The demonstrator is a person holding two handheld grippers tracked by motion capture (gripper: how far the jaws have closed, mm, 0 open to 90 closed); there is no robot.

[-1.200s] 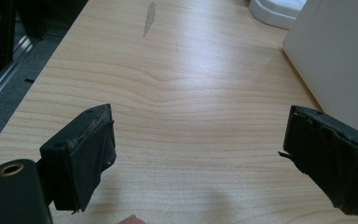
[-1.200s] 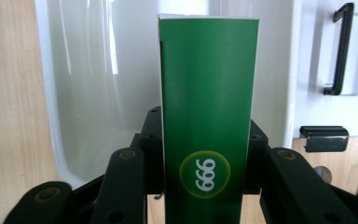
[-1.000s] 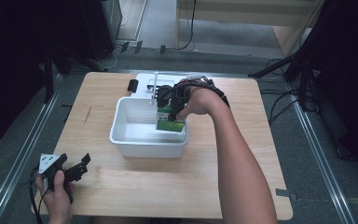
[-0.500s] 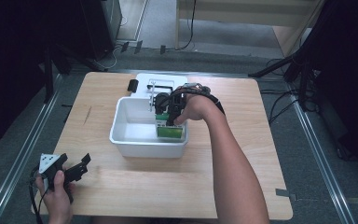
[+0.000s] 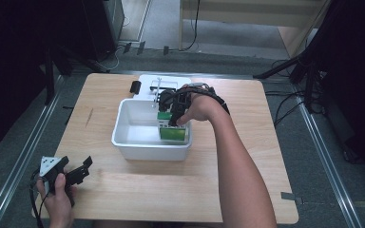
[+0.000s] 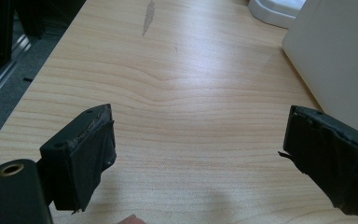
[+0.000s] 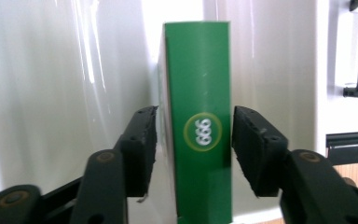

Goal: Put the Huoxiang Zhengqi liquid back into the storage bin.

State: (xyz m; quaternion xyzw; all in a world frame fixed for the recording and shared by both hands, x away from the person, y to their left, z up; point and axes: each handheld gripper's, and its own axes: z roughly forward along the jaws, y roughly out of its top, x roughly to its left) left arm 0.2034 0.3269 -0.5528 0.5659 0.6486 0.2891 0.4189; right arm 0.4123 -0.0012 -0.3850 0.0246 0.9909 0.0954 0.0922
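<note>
Right gripper (image 7: 193, 140), at the near right corner of the white tub (image 5: 123, 128): its two black jaws stand on either side of a green box (image 7: 198, 130), one at each broad face. A thin gap shows at both faces, most clearly on the left, so the jaws are close about the box but not pressed on it. The box stands upright on its narrow edge against the tub's right wall, its spine, printed "666" in a ring, facing the gripper's camera. From above, the same green box (image 5: 173, 134) sits low in the tub with the right hand (image 5: 197, 109) and gripper (image 5: 173, 114) over it.

Beyond the tub, at the far edge of the bench (image 5: 266, 156), lies a flat white lid or tray (image 5: 168, 83) with black clips.

Left gripper (image 6: 198, 154), (image 5: 69, 172), at the near left corner of the bench: jaws wide apart with only bare wood between them, idle in the left hand (image 5: 57, 194).

Step in hand, as judged: either a grasp about to close on the box or a release just made inside the tub; which of the two cannot be told. If a lift is meant, the next move calls for the jaws to close squarely on the broad faces, then rise straight up clear of the tub wall.
</note>
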